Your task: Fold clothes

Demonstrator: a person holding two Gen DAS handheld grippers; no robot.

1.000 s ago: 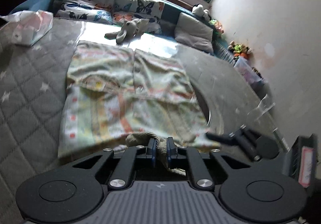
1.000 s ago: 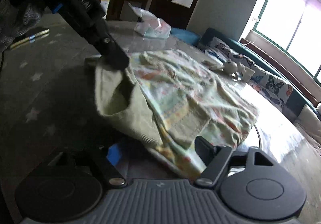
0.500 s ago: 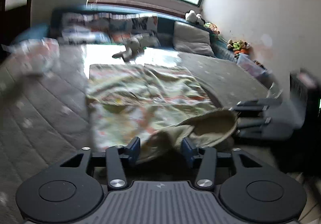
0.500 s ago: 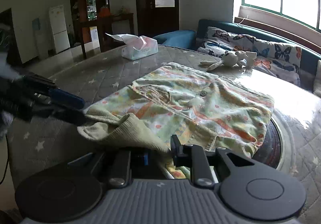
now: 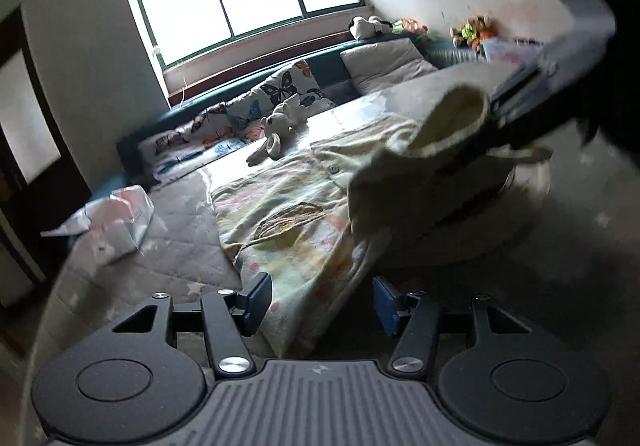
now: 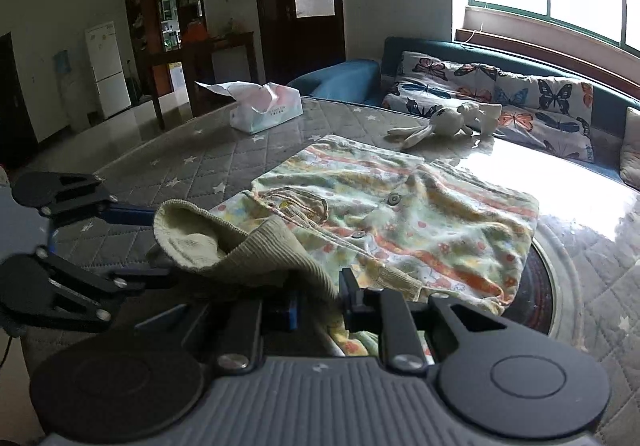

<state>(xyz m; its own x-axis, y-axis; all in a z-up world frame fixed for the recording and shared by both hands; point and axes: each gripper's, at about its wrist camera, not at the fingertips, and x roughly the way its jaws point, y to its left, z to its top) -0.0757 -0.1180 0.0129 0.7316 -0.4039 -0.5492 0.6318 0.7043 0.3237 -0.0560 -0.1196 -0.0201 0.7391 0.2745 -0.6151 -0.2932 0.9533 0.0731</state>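
Right now I have the patterned shirt (image 6: 404, 222) lying mostly flat across the middle of the quilted table (image 6: 168, 174), buttons up, with its ribbed olive cuff (image 6: 240, 246) lifted off the cloth at lower left of the right wrist view. My right tool (image 6: 316, 310) is pinching that cuff: the knit runs down between its fingers, which sit close on the fabric. My left tool (image 5: 320, 298) is spread wide, the blue pads well apart with the near hem of the shirt lying loose between them and nothing gripped; in the right wrist view I see it at the left edge of the frame, just beside the open mouth of the cuff. I judge the step in hand to be carrying the sleeve across the body of the shirt. To do it well I want to keep the right tool's grip firm and low, draw the sleeve over in one smooth arc so that it lands straight along the shirt rather than bunched, and let go only once the cuff rests on the cloth. The left tool could press the near hem down so the body does not drag. A stuffed rabbit (image 6: 440, 122) and a tissue pack (image 6: 268, 110) lie toward the top of the frame, well apart from the shirt.
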